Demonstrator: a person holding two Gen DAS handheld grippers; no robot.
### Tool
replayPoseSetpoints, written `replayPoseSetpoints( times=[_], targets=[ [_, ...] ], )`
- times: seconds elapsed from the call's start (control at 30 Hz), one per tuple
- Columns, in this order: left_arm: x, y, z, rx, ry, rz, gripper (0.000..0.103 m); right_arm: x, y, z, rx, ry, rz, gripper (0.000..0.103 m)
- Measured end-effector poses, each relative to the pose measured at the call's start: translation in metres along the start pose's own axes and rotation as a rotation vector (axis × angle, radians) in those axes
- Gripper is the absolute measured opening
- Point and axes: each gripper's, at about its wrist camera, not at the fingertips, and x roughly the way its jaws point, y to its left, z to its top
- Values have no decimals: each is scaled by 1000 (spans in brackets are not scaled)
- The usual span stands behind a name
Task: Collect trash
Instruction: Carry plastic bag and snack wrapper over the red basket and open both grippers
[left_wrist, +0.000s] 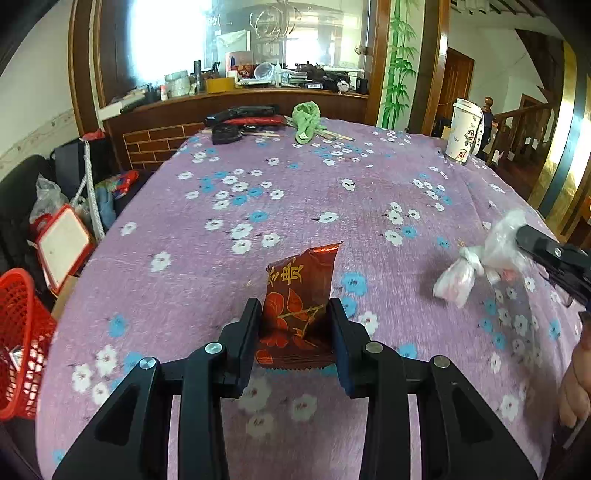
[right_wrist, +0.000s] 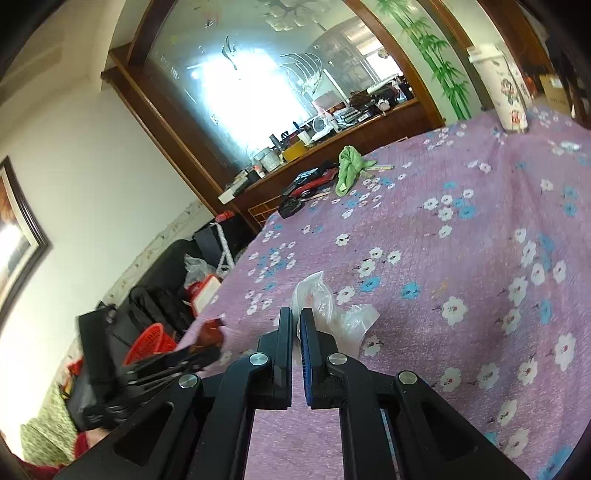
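Table (left_wrist: 295, 192) spreads ahead of both grippers; red bin (left_wrist: 18, 339) low to the left one's side; left gripper (left_wrist: 293, 314) pinching a wrapper (left_wrist: 299, 306), crinkly, weighs nothing; right gripper (right_wrist: 295, 321) nipped on a floppy bag (right_wrist: 317, 299), grab bunched plastic probably.

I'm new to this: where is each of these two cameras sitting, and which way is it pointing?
Left wrist: rides the left gripper, looking along its fingers, shut on a red snack wrapper, across the floral tablecloth; the right gripper shows.
Right wrist: rides the right gripper, tilted, pinching a clear plastic bag; the left gripper shows, blurred.
Shared: tablecloth, green cloth, paper cup, red basket.
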Motion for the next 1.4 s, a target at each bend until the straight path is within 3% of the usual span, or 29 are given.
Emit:
replayPoseSetpoints(
  times=[0.23,0.4,0.7,1.4],
  targets=[
    [-31,6,-9,17,-44,19,35,0,30,-6,-81,11,-115,5],
    [-45,11,-18,14,-62,15,35,-20,78,-20,-164,-14,-140,5],
    [-63,22,-38,14,-91,30,35,-37,129,-51,-216,-43,-152,5],
    [-85,42,-58,24,-164,112,35,-28,166,-69,-268,-14,-174,5]
  ],
)
